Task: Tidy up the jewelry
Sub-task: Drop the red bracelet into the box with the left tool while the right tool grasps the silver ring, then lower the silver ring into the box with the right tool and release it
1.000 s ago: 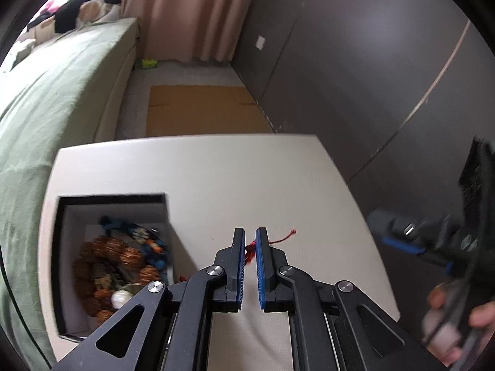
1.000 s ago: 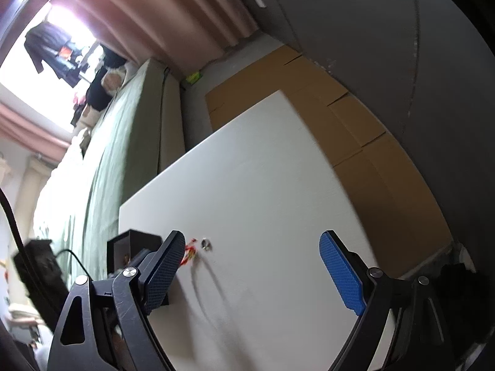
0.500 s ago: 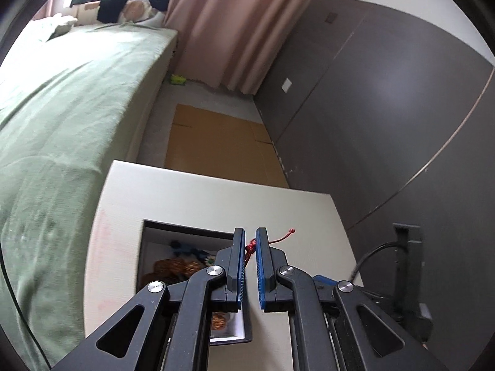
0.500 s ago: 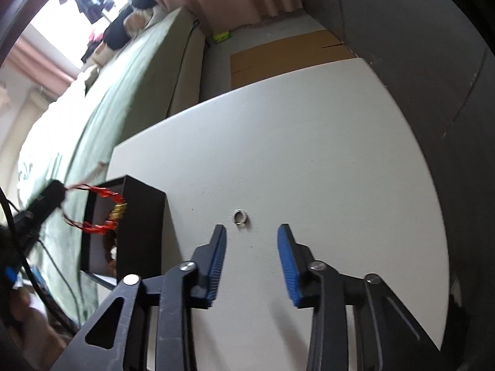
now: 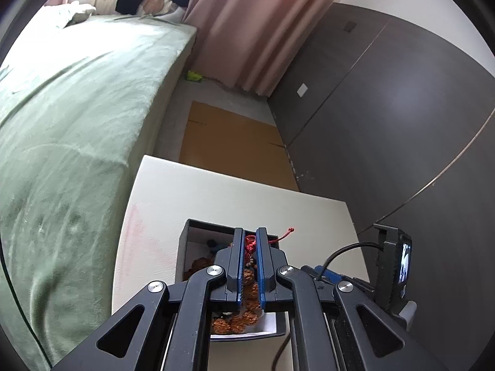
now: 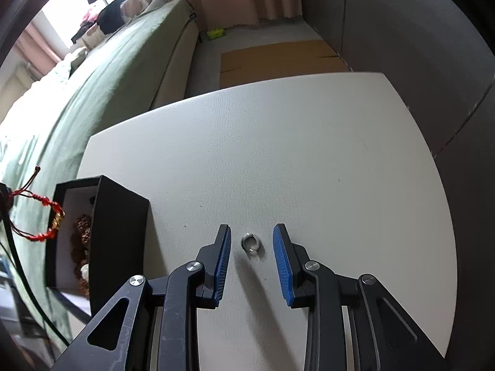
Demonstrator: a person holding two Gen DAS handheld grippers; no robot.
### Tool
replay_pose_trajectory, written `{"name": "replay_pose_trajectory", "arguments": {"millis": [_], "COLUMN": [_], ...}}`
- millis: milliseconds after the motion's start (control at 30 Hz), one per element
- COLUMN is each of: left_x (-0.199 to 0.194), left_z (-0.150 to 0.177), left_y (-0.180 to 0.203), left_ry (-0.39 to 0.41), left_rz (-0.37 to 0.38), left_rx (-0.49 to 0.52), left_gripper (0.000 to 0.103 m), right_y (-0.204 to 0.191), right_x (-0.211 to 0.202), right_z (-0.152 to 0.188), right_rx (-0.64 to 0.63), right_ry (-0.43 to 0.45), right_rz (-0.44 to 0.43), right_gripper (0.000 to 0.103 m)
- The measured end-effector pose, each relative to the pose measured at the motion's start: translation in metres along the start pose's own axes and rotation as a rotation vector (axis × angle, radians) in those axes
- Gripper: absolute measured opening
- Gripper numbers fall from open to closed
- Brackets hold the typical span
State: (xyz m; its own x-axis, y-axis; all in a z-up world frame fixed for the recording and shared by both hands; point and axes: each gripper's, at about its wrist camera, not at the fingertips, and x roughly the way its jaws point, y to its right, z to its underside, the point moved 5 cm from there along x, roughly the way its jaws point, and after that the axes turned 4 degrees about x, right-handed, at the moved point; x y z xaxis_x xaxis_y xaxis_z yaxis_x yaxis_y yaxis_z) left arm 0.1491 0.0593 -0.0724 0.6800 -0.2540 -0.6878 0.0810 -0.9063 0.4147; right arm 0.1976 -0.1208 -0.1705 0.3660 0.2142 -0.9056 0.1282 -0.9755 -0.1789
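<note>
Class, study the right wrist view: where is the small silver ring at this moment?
The silver ring lies on the white table, between the right gripper's blue pads, touching neither, to the right of the black jewelry box.

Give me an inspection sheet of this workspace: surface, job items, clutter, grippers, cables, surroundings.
Surface: white table, mostly bare.
Job's things: black box with beaded jewelry inside; silver ring lying on the table; red cord bracelet hanging over the box.
Clutter: nothing seen on the table.
Grippers: left gripper shut on the red cord bracelet above the box; right gripper open, its jaws have just been closing, either side of the ring, not touching it.
Cables: black cable at the right gripper's camera.
Surroundings: green bed, pink curtain, cardboard on the floor.
</note>
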Motion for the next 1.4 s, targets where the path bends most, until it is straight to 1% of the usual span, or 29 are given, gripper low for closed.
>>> {"name": "replay_pose_trajectory", "arguments": {"millis": [67, 100, 167, 200, 267, 333, 400, 433, 467, 533, 667, 767, 800, 833, 867, 900, 967, 1000, 1033, 1100, 1133, 1167, 1267, 1300, 1333, 1400], "left_x": [0.002, 0.004, 0.007, 0.008, 0.011, 0.010, 0.006, 0.003, -0.002, -0.011, -0.021, -0.026, -0.029, -0.032, -0.035, -0.038, -0.041, -0.043, -0.043, -0.044, -0.044, -0.045, -0.046, -0.046, -0.046, -0.047], "left_z": [0.002, 0.004, 0.006, 0.007, 0.009, 0.011, 0.012, 0.012, 0.012, 0.011, 0.011, 0.012, 0.012, 0.012, 0.012, 0.012, 0.013, 0.013, 0.014, 0.016, 0.017, 0.018, 0.019, 0.019, 0.020, 0.023], "left_y": [0.000, 0.000, -0.001, -0.002, -0.005, -0.009, -0.012, -0.014, -0.015, -0.017, -0.021, -0.029, -0.032, -0.035, -0.038, -0.041, -0.046, -0.047, -0.048, -0.049, -0.049, -0.049, -0.046, -0.046, -0.045, -0.041], "left_ry": [-0.015, -0.029, -0.044, -0.065, -0.096, -0.102, -0.098, -0.089, -0.069, -0.031, -0.015, -0.009, -0.004, 0.002, 0.008, 0.015, 0.024, 0.025, 0.025, 0.021, 0.020, 0.020, 0.022, 0.020, 0.017, 0.018], "left_rz": [-0.002, -0.008, -0.011, -0.004, -0.001, -0.009, -0.019, -0.023, -0.027, -0.036, -0.041, -0.047, -0.049, -0.053, -0.056, -0.059, -0.063, -0.065, -0.066, -0.067, -0.069, -0.070, -0.071, -0.070, -0.070, -0.071], "left_rx": [-0.001, -0.001, -0.014, -0.025, -0.046, -0.063, -0.076, -0.083, -0.090, -0.093, -0.107, -0.136, -0.145, -0.155, -0.161, -0.169, -0.181, -0.186, -0.188, -0.189, -0.186, -0.184, -0.182, -0.180, -0.178, -0.169], "left_gripper": [0.007, 0.007, 0.008, 0.008, 0.008, 0.011, 0.027, 0.044, 0.057, 0.062, 0.062, 0.062, 0.062, 0.062, 0.062, 0.062, 0.062, 0.062, 0.062, 0.062, 0.062, 0.062, 0.063, 0.063, 0.065, 0.070], "right_y": [-0.005, -0.008, -0.011, -0.010, -0.009, -0.008, -0.010, -0.011, -0.012, -0.015, -0.031, -0.045, -0.050, -0.055, -0.063, -0.067, -0.079, -0.083, -0.086, -0.085, -0.082, -0.079, -0.072, -0.069, -0.065, -0.058], "right_x": [0.000, 0.001, 0.001, 0.000, -0.002, -0.008, -0.018, -0.023, -0.029, -0.041, -0.061, -0.078, -0.080, -0.083, -0.087, -0.088, -0.097, -0.100, -0.101, -0.103, -0.104, -0.106, -0.104, -0.103, -0.103, -0.102], "right_z": [0.000, 0.001, 0.002, 0.002, 0.003, 0.003, 0.002, 0.002, 0.002, 0.003, 0.007, 0.008, 0.008, 0.009, 0.010, 0.011, 0.010, 0.010, 0.011, 0.014, 0.014, 0.015, 0.015, 0.014, 0.013, 0.015], "right_rx": [-0.031, -0.056, -0.075, -0.073, -0.060, -0.041, -0.028, -0.023, -0.017, -0.006, 0.007, 0.007, 0.006, 0.004, 0.001, 0.001, 0.002, 0.012, 0.015, 0.014, 0.017, 0.020, 0.041, 0.046, 0.048, 0.058], "right_ry": [0.011, 0.014, 0.013, 0.013, 0.011, 0.018, 0.040, 0.051, 0.063, 0.086, 0.123, 0.153, 0.157, 0.161, 0.162, 0.164, 0.193, 0.202, 0.194, 0.207, 0.226, 0.235, 0.210, 0.210, 0.212, 0.212], "right_rz": [0.036, 0.065, 0.081, 0.079, 0.064, 0.036, 0.007, -0.011, -0.033, -0.076, -0.177, -0.283, -0.310, -0.342, -0.398, -0.434, -0.544, -0.584, -0.603, -0.587, -0.570, -0.555, -0.550, -0.538, -0.517, -0.474], "right_gripper": [0.023, 0.014, 0.014, 0.014, 0.014, 0.014, 0.014, 0.014, 0.014, 0.014, 0.014, 0.014, 0.013, 0.007, 0.007, 0.007, 0.008, 0.014, 0.028, 0.045, 0.049, 0.049, 0.049, 0.051, 0.058, 0.067]}}
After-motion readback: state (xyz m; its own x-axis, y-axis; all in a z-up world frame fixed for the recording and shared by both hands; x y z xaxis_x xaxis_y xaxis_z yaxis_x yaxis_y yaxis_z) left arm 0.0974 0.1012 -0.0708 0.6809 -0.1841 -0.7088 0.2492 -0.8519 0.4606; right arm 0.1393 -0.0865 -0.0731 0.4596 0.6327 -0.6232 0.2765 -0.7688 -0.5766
